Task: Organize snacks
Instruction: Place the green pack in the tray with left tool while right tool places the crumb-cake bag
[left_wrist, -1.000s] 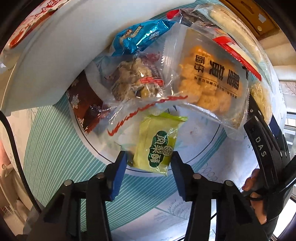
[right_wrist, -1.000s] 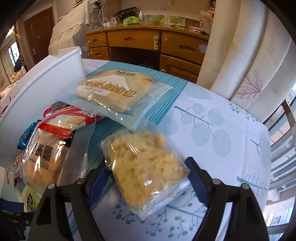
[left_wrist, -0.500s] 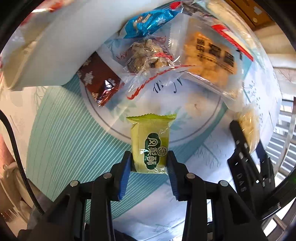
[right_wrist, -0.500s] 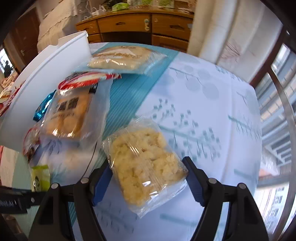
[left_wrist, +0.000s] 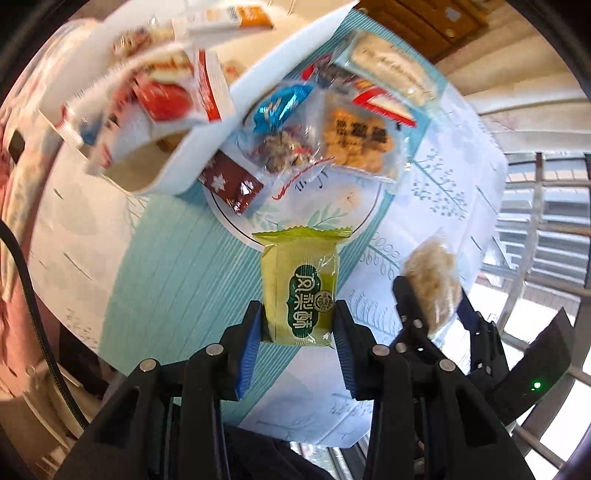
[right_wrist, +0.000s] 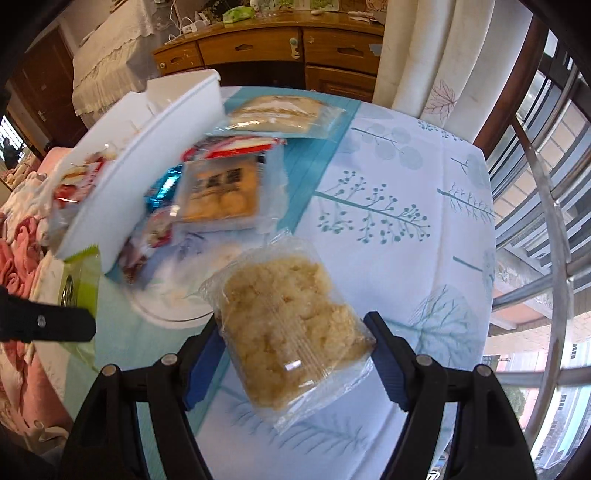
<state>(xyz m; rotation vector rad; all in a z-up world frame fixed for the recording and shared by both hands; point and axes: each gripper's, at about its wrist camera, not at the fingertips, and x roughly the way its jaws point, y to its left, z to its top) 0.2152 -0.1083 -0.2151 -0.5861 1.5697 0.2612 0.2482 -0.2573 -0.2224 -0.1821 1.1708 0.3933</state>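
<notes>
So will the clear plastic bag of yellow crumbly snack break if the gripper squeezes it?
Probably a little. The clear plastic bag of yellow crumbly snack looks lumpy and flaky, so a hard pinch from the right gripper could crumble it. Its loose wrapper edge sags below the jaws, so it's likely floppy. It seems light, since it stays held above the table.

The left hand-held gripper (left_wrist: 298, 334) is pinching a green snack packet (left_wrist: 300, 286) above the bench (left_wrist: 177, 266). At three o'clock, the right hand-held gripper (left_wrist: 434, 295) is clasping a clear crumbly packet (left_wrist: 434, 275).
</notes>
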